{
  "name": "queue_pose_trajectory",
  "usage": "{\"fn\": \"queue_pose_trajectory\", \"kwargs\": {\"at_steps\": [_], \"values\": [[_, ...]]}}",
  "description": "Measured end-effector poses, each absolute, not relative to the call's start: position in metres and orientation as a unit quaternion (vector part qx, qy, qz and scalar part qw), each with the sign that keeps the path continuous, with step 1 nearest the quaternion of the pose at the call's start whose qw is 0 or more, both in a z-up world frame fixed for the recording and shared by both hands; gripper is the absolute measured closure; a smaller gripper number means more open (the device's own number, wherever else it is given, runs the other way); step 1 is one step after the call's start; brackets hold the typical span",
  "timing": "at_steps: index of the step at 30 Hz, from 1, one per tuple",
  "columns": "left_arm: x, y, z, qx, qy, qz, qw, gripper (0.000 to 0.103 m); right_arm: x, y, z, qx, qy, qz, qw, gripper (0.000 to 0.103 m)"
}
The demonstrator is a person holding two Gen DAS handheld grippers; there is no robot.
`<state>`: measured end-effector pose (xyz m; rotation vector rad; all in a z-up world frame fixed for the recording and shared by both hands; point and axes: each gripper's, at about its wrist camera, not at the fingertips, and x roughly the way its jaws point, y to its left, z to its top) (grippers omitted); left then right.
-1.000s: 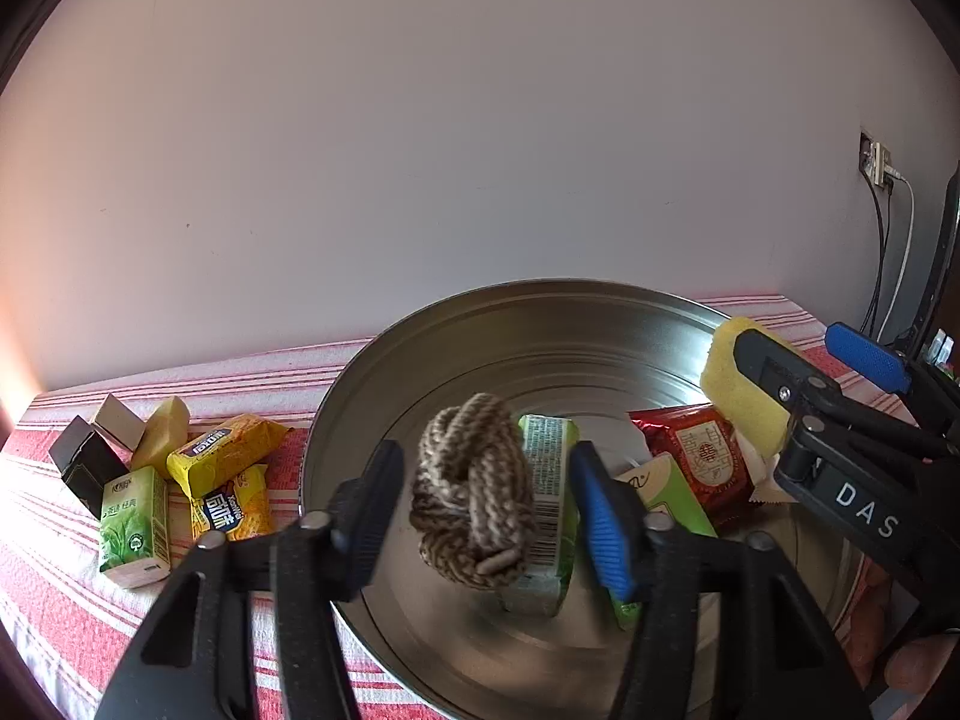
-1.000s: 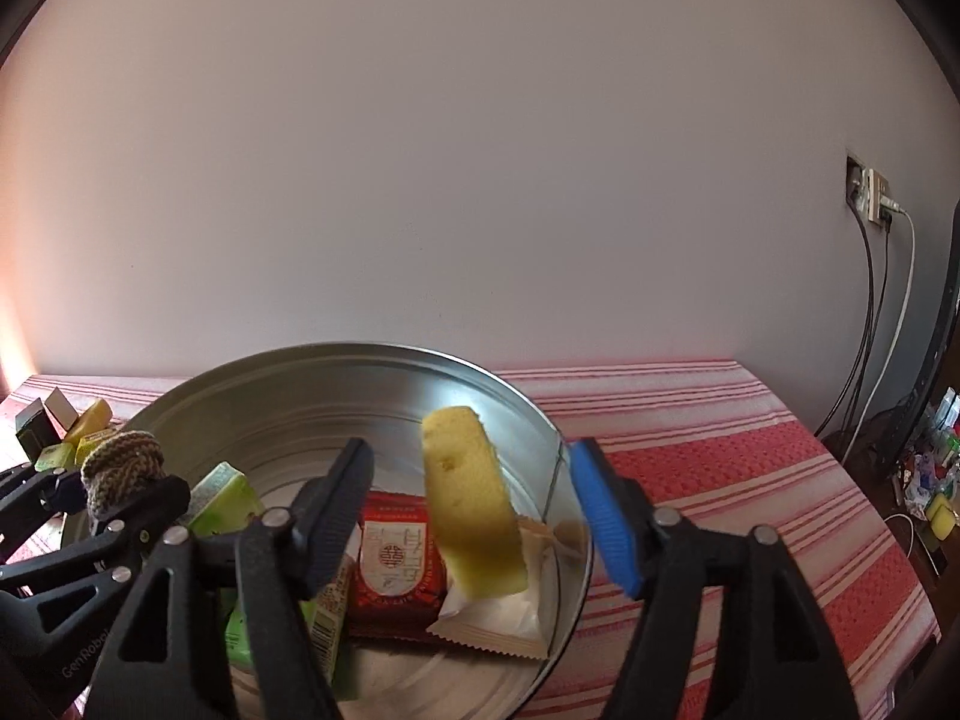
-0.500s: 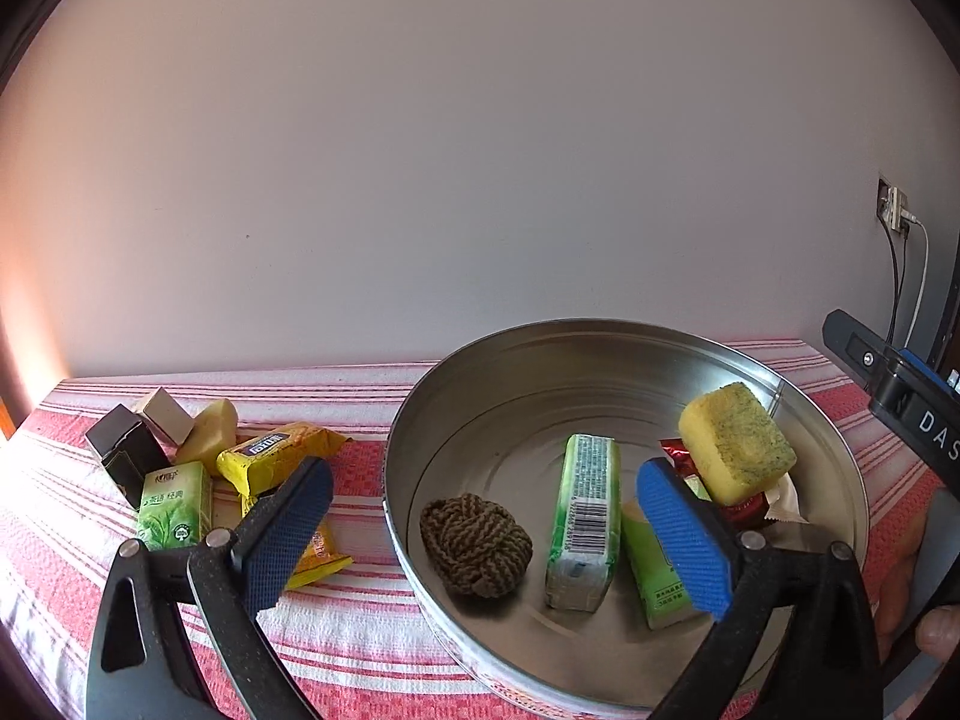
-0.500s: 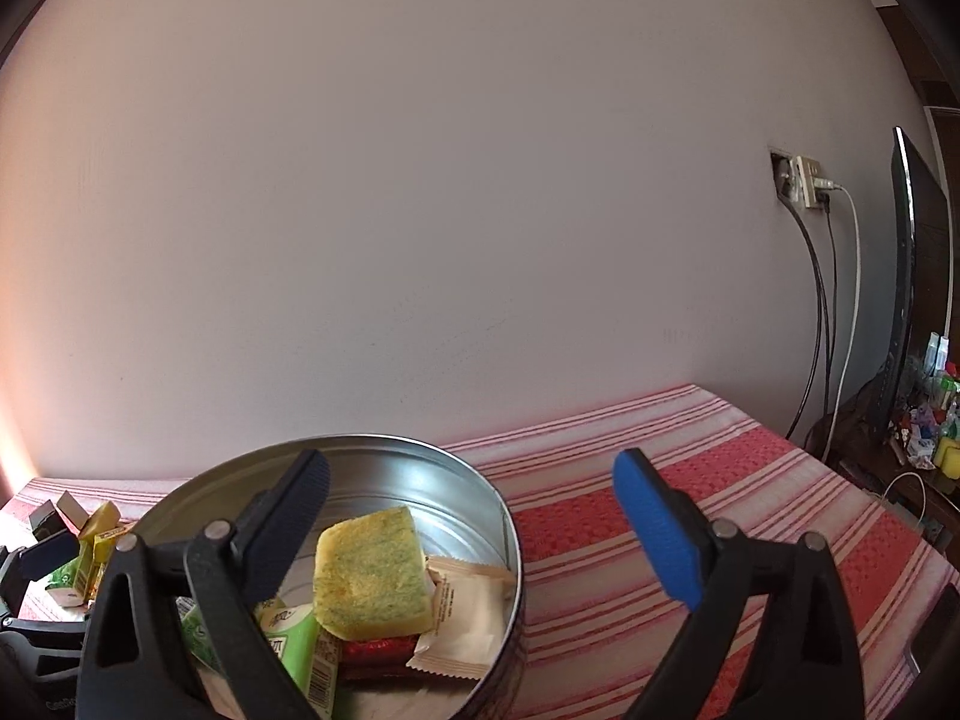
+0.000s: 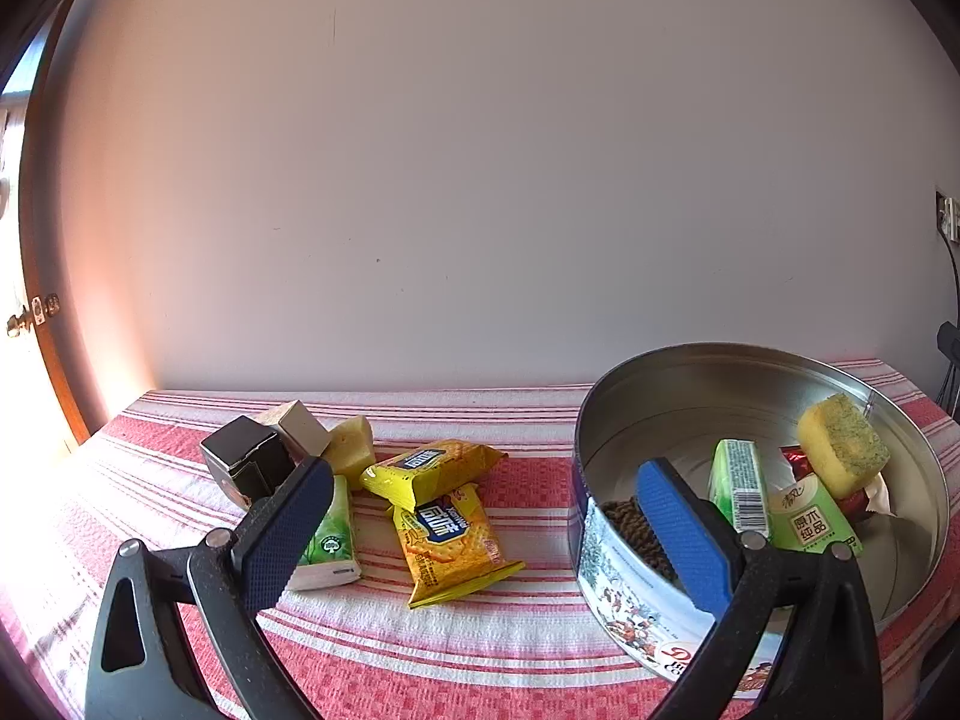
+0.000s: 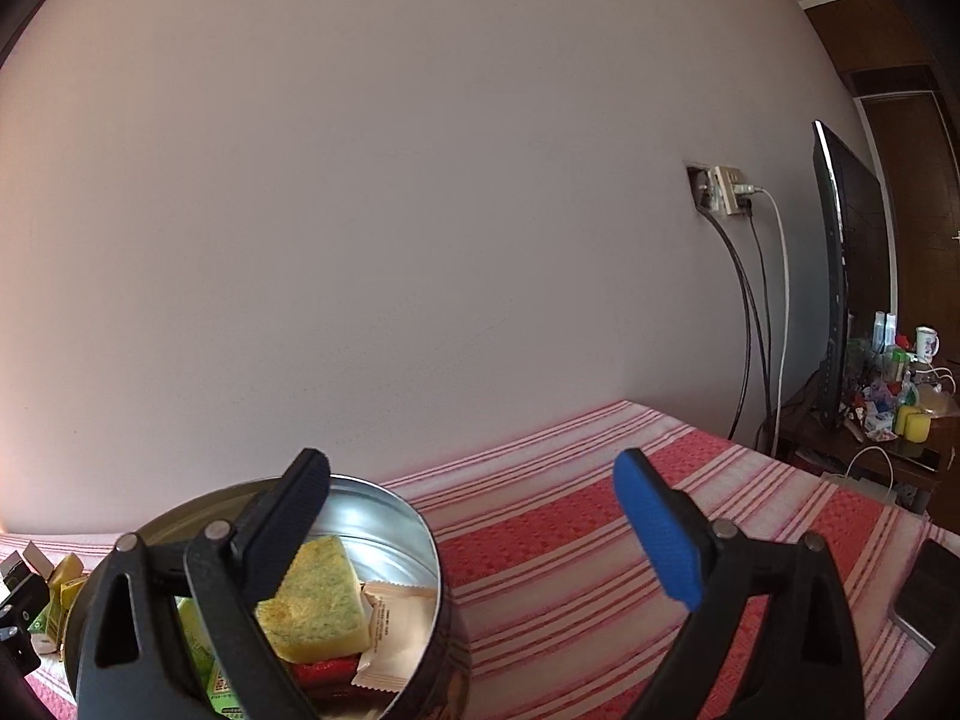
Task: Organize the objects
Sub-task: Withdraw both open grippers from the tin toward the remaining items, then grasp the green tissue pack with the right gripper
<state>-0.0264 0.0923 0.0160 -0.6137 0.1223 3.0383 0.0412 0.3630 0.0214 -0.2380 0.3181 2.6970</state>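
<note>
Both grippers have just let go: the left gripper [image 5: 480, 516] and right gripper [image 6: 474, 531] stand with fingers wide apart, empty. The rope knot [image 5: 630, 525] and sponge [image 5: 843, 444] now lie in the tin [image 5: 690, 366] near the table's right end. Snack packets [image 5: 447, 525] still wait left of it.

Left tongs [image 5: 480, 525] spread wide, empty, right tongs [image 6: 474, 525] likewise, both just opened
</note>
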Motion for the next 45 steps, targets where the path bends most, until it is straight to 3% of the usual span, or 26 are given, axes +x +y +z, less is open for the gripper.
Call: {"fn": "queue_pose_trajectory", "kwargs": {"at_steps": [9, 22, 45], "values": [[-0.026, 0.069, 0.010, -0.226, 0.018, 0.974, 0.031, 0.001, 0.057, 0.362, 0.018, -0.086, 0.144, 0.953, 0.254, 0.006], [-0.028, 0.010, 0.008, -0.233, 0.030, 0.972, 0.016, 0.001, 0.078, 0.287, 0.018, -0.093, 0.117, 0.966, 0.211, 0.004], [-0.069, -0.144, 0.000, -0.275, 0.013, 0.959, -0.072, 0.001, 0.002, 0.091, -0.002, -0.193, 0.052, 0.980, 0.027, 0.005]]}}
